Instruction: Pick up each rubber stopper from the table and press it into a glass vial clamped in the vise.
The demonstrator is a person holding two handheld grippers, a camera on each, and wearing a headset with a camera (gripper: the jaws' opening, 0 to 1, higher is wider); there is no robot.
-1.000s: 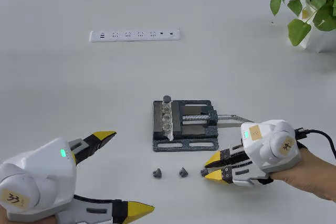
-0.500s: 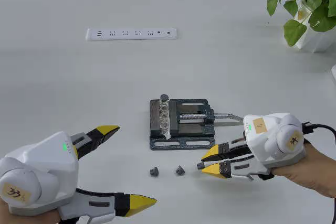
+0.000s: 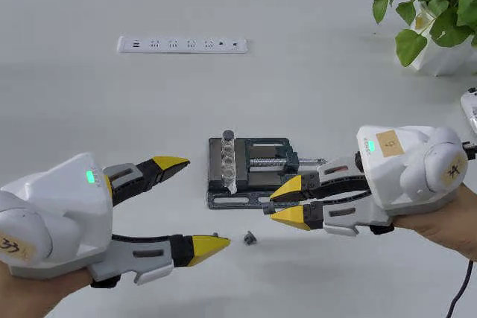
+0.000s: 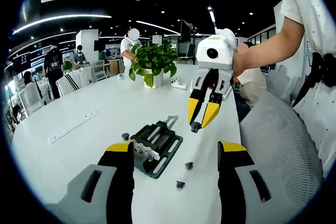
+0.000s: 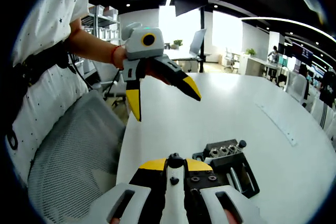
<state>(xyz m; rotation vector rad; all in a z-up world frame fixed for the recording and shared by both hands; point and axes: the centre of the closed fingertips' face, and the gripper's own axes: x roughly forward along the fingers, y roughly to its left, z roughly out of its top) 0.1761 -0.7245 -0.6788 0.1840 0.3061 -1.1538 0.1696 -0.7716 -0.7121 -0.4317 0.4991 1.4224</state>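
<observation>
Right gripper point(image 3: 279, 205): clenched on small dark rubber stopper point(image 4: 195, 127), raised near dark metal vise point(image 3: 261, 180) | left gripper point(image 3: 200, 202): released, jaws wide | second stopper point(image 3: 250, 238): loose on white table point(image 3: 313, 94), apart from vise.

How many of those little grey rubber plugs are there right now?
4. One stopper caps the end vial in the vise; a second stopper is pinched in the right claw; two loose stoppers lie on the table. More may be hidden.

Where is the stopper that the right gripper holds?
In the right gripper view, the rubber stopper sits between the fingers of the right gripper, close to the vise.
</observation>
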